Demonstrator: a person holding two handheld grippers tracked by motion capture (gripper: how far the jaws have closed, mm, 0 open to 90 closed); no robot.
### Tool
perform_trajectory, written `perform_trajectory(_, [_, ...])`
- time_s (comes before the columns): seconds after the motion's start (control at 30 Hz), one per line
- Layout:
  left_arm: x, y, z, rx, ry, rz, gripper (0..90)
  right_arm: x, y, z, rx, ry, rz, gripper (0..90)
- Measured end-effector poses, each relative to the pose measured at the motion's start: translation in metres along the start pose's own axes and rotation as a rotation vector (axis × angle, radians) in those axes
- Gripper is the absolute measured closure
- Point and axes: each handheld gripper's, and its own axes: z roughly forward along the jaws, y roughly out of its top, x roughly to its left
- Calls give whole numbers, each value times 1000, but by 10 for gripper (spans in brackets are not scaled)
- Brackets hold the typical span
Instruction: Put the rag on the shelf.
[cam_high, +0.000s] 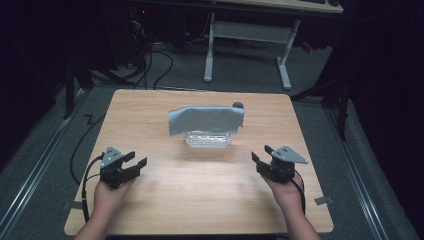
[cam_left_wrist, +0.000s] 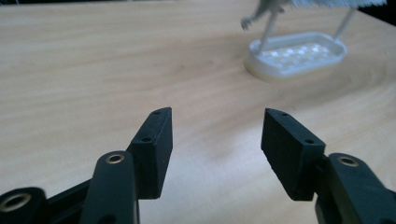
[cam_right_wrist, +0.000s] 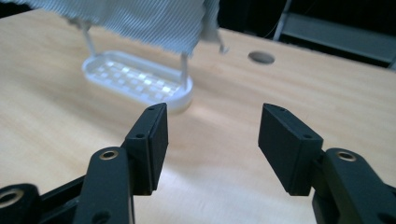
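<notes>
At the left of the high view we see the left gripper (cam_high: 135, 163) held in a hand (cam_high: 107, 197) over the wooden table (cam_high: 150, 210), its jaws spread wide with nothing between them. In the middle of the table stands a white tray (cam_high: 207, 141) with a small rack; a grey-blue cloth (cam_high: 205, 120) hangs over the rack above the tray. Just behind the cloth's far right corner we see a dark round hole in the tabletop (cam_high: 238, 104). At the right, the right gripper (cam_high: 260, 155) likewise has its jaws spread and empty. Both grippers lie well apart from the cloth, one on either side.
</notes>
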Motion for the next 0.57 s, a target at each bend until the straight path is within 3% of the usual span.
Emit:
perform_trajectory(0.17, [-25,-26,-8,67,-60,28,422,12,-27,-17,46,17,24,407])
perform_trajectory(0.23, [-35,-39,-6,118,-92,47,421,16,-38,-23,66,23,48,385])
perform_trajectory(0.3, [-46,-40,0,163,-115,79,432,18,-53,-30,59,16,55,397])
perform_trajectory(0.37, [-53,-36,1,144,-100,141,424,17,-59,-34,97,32,78,376])
perform_trajectory(0.4, [-55,-35,2,140,-98,148,424,15,-58,-34,95,33,70,378])
perform_trajectory(0.47, [-55,-35,5,142,-104,142,421,11,-59,-34,90,4,57,392])
perform_trajectory(0.57, [-51,-36,5,147,-94,131,417,6,-62,-30,97,13,88,391])
